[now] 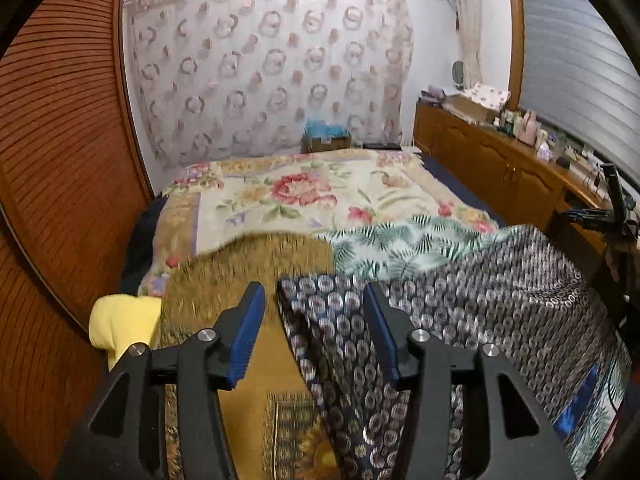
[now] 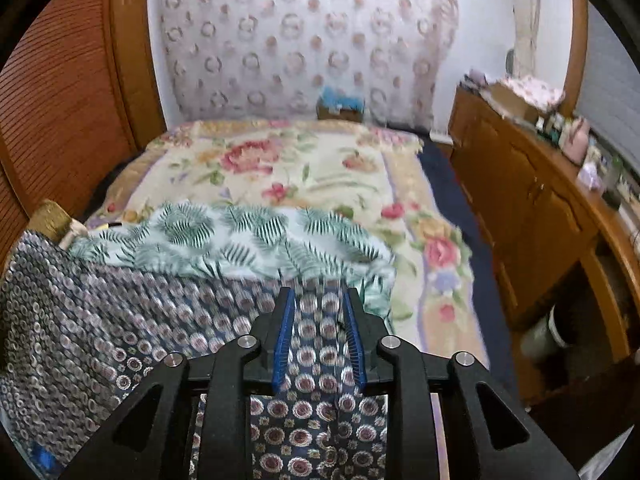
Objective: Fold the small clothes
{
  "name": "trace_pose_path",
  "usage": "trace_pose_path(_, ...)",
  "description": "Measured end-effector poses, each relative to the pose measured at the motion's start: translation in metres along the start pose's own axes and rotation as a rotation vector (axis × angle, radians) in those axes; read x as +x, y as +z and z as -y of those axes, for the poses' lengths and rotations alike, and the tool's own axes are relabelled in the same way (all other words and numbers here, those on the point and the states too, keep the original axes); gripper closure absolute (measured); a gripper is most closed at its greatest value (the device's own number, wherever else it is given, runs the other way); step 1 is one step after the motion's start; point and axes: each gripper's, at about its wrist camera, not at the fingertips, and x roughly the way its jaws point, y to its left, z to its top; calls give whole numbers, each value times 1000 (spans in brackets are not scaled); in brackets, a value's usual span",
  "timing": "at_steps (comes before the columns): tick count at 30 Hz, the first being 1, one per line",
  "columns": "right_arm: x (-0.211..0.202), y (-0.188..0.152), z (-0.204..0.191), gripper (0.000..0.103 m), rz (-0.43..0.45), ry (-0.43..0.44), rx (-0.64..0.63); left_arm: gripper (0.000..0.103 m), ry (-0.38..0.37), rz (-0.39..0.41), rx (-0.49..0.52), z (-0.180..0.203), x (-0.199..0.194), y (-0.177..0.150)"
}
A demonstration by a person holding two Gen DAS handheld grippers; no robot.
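The navy garment with a round medallion print [image 1: 460, 320] is spread over the near end of the bed [image 1: 280, 208], partly covering a palm-leaf cloth [image 1: 400, 244]. The left tongs [image 1: 314, 312] are held spread above its left edge, where the fabric falls away over an ochre patterned cloth [image 1: 240, 272]; nothing is pinched between the blue pads. The right tongs [image 2: 319, 312] are seen partly parted over the same garment [image 2: 160, 312], its fabric lying between the pads without being pressed. The far half of the flowered bedspread [image 2: 280, 168] is left uncovered. A narrow aisle is bounded by a wooden cabinet [image 2: 520, 200] on the right.
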Motion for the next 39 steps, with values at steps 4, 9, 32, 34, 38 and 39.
trace_pose_path(4, 4, -20, -5, 74, -32, 3, -44, 51, 13, 2, 3, 10, -13, -23)
trace_pose_path(9, -18, -30, 8, 64, -28, 64, -71, 51, 0, 8, 11, 21, -31, -46)
trace_pose_path(32, -70, -128, 31, 63, -132, 84, -70, 65, -27, -36, 24, 63, -59, -135)
trace_pose_path(34, -71, -127, 29, 63, -118, 63, -79, 65, -22, -36, 17, 62, -59, -137)
trace_pose_path(38, -70, -128, 28, 63, -82, 50, -66, 65, -15, -43, 19, 65, -56, -140)
trace_pose_path(39, -70, -130, 28, 63, -72, 47, -64, 65, -10, -47, 22, 65, -55, -140)
